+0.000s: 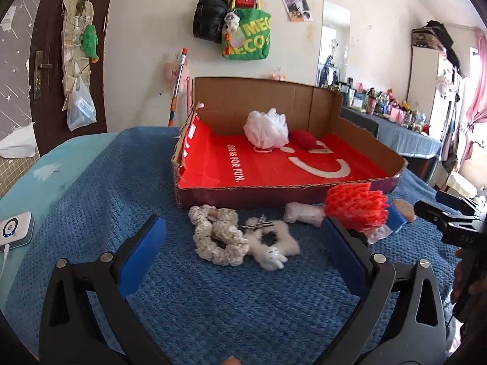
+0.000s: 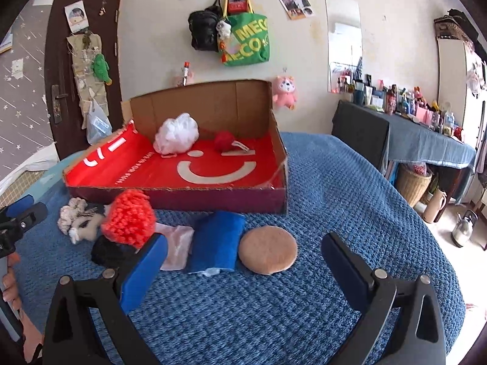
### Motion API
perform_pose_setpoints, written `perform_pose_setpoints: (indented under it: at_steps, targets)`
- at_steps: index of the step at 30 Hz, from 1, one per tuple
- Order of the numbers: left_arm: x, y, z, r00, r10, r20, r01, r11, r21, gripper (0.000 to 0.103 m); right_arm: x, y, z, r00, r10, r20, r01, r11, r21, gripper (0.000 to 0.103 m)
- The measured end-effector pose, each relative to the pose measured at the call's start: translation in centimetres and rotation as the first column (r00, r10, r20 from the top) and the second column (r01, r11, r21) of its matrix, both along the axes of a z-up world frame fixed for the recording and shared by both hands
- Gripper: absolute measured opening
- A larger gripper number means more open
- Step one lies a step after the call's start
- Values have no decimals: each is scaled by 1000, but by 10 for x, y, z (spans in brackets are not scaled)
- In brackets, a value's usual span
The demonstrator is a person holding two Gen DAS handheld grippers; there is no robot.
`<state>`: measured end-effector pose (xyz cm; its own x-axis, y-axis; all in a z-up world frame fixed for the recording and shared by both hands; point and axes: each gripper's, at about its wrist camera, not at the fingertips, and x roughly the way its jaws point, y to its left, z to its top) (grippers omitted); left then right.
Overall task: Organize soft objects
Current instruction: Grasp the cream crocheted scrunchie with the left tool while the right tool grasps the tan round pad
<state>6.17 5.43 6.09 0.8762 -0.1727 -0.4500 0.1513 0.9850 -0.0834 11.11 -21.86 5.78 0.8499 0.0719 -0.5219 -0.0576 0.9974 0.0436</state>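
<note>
Blue blanket carries cardboard box; white pouf and red ball already inside. I see left gripper and right gripper both spread, empty. Outside: orange pompom, blue cloth, tan pad, possibly scrunchies.

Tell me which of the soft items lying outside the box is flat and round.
The tan round puff pad, rightmost in the row before the cardboard box. Beside it, the blue folded cloth is rectangular, and the red-orange mesh pouf is bushy.
</note>
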Motion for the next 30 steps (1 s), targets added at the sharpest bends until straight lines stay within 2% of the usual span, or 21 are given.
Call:
perform_pose_setpoints:
  at_steps: [6, 12, 20, 26, 30]
  targets:
    - [14, 14, -1, 998, 43, -43, -42, 999, 24, 103, 17, -11, -1, 998, -32, -58, 31, 999, -8, 103]
    - [34, 26, -3, 990, 66, -123, -65, 998, 20, 103, 37, -24, -4, 986, -54, -155, 53, 999, -11, 103]
    - [59, 27, -14, 972, 32, -232, -25, 999, 34, 103, 49, -30, -14, 968, -39, -246, 30, 999, -40, 103]
    - [68, 26, -24, 958, 22, -285, -5, 998, 58, 103, 50, -34, -22, 954, -23, -298, 5, 998, -62, 103]
    - [75, 27, -31, 946, 32, -321, -4, 996, 88, 92, 55, -36, -26, 946, -18, -323, -5, 997, -71, 102]
